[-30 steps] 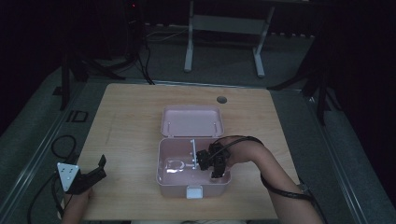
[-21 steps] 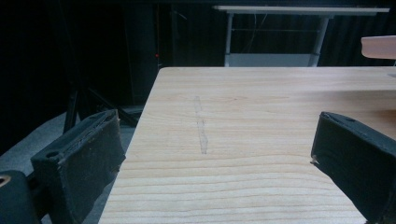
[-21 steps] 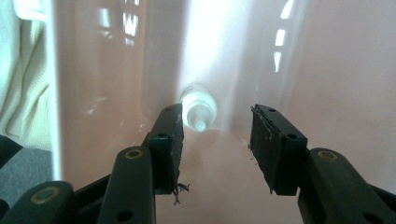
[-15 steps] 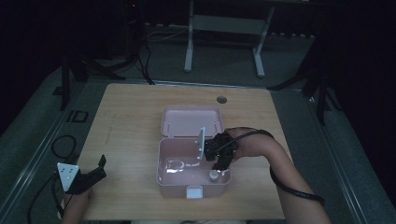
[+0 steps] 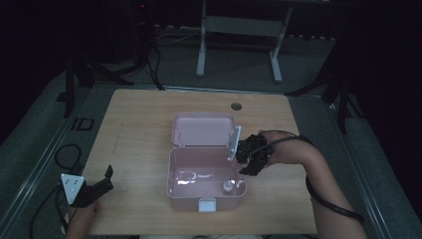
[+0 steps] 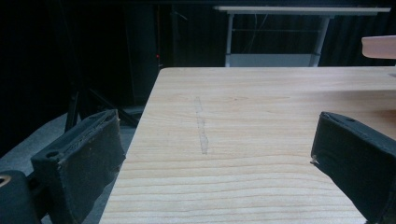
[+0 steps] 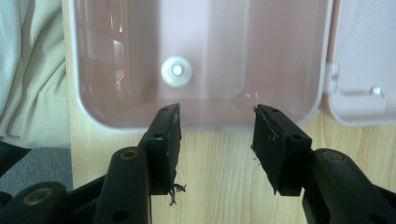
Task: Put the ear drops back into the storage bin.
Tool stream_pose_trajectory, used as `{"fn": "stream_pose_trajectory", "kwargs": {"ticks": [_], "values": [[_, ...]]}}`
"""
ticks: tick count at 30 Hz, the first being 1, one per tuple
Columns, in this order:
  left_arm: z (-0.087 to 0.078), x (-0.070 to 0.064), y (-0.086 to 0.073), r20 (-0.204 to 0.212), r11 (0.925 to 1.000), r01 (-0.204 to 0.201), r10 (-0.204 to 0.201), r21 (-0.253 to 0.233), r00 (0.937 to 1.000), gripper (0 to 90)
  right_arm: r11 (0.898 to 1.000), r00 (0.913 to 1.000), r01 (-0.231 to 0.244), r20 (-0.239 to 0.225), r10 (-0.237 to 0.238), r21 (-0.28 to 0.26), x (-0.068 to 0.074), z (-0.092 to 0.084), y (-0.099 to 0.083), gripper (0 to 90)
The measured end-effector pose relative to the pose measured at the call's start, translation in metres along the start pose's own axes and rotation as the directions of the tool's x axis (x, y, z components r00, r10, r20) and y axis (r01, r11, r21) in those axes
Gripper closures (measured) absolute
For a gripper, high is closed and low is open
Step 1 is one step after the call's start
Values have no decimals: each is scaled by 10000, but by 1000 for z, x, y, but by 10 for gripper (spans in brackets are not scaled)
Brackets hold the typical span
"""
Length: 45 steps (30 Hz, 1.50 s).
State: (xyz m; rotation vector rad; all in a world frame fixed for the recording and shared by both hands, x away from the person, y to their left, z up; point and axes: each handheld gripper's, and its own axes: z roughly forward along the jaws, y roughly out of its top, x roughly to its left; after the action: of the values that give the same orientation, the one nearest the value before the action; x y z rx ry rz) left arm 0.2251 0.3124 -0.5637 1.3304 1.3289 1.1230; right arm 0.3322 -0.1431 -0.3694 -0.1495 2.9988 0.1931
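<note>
room: dim, dark walls | floor (image 5: 308,59): grey | bench (image 5: 139,129): light wood | behind: white metal frame (image 5: 239,25), black stands, cables

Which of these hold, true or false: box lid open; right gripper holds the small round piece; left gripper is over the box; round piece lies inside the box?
1. The box lid is open. True.
2. The right gripper holds the round piece. False: its jaws are apart and empty; they have just been opening.
3. The left gripper is over the box. False: it sits near the table corner, apart from the box.
4. The round piece lies inside the box. True.
</note>
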Motion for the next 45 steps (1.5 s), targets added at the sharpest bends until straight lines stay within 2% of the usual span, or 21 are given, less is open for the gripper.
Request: {"fn": "stream_pose_trajectory", "kwargs": {"ticks": [5, 12, 15, 19, 21, 22, 24, 26, 27, 29, 31, 33, 36, 38, 40, 45], "values": [[0, 0, 0, -5, 10000, -13, 13, -5, 10000, 24, 9995, 9995, -301, 31, 301, -22, -1, 1, -17, 511], [0, 0, 0, -5, 10000, -18, 18, -11, 10000, 24, 9943, 9944, -1051, 119, 1054, -188, -3, 11, -41, 465], [0, 0, 0, -2, 10000, -23, 23, 10, 10000, 24, 9897, 9898, -1414, 165, 1418, -229, -3, 19, -52, 447], [0, 0, 0, -4, 10000, -25, 25, 7, 10000, 24, 9796, 9797, -1997, 139, 2000, -209, -4, 32, -66, 389], [0, 0, 0, -5, 10000, -26, 26, 3, 10000, 24, 9718, 9720, -2348, 86, 2350, -229, -6, 38, -73, 375], [0, 0, 0, -5, 10000, -26, 26, 3, 10000, 24, 9718, 9720, -2348, 86, 2350, -229, -6, 38, -73, 375], [0, 0, 0, -4, 10000, -23, 23, 2, 10000, 24, 9582, 9584, -2852, 92, 2854, -222, -8, 47, -82, 315], [0, 0, 0, -5, 10000, -24, 24, 4, 10000, 24, 9497, 9503, -3111, 14, 3114, -343, -10, 53, -88, 282], [0, 0, 0, -5, 10000, -25, 25, 7, 10000, 23, 9420, 9430, -3328, -135, 3325, -443, -10, 56, -91, 247], [0, 0, 0, -6, 10000, -24, 24, 8, 10000, 24, 9313, 9342, -3564, -442, 3540, -751, -11, 62, -99, 195], [0, 0, 0, -3, 10000, -22, 22, 6, 10000, 24, 9211, 9243, -3805, -664, 3759, -827, -12, 69, -106, 142], [0, 0, 0, 0, 10000, -25, 25, 8, 10000, 24, 9103, 9149, -4034, -583, 3995, -925, -12, 75, -112, 139], [0, 0, 0, 7, 10000, -23, 23, 7, 10000, 24, 8999, 9083, -4184, -563, 4146, -1228, -9, 82, -121, 133], [0, 0, 0, 3, 10000, -30, 30, 4, 10000, 23, 8848, 8969, -4415, -456, 4398, -1491, -8, 86, -128, 135], [0, 0, 0, 2, 10000, -32, 32, 2, 10000, 24, 8742, 8906, -4514, -289, 4539, -1788, -6, 90, -135, 136], [0, 0, 0, -6, 10000, -27, 27, -9, 10000, 24, 8444, 8635, -4875, 206, 5040, -2222, -1, 101, -153, 137]]}}
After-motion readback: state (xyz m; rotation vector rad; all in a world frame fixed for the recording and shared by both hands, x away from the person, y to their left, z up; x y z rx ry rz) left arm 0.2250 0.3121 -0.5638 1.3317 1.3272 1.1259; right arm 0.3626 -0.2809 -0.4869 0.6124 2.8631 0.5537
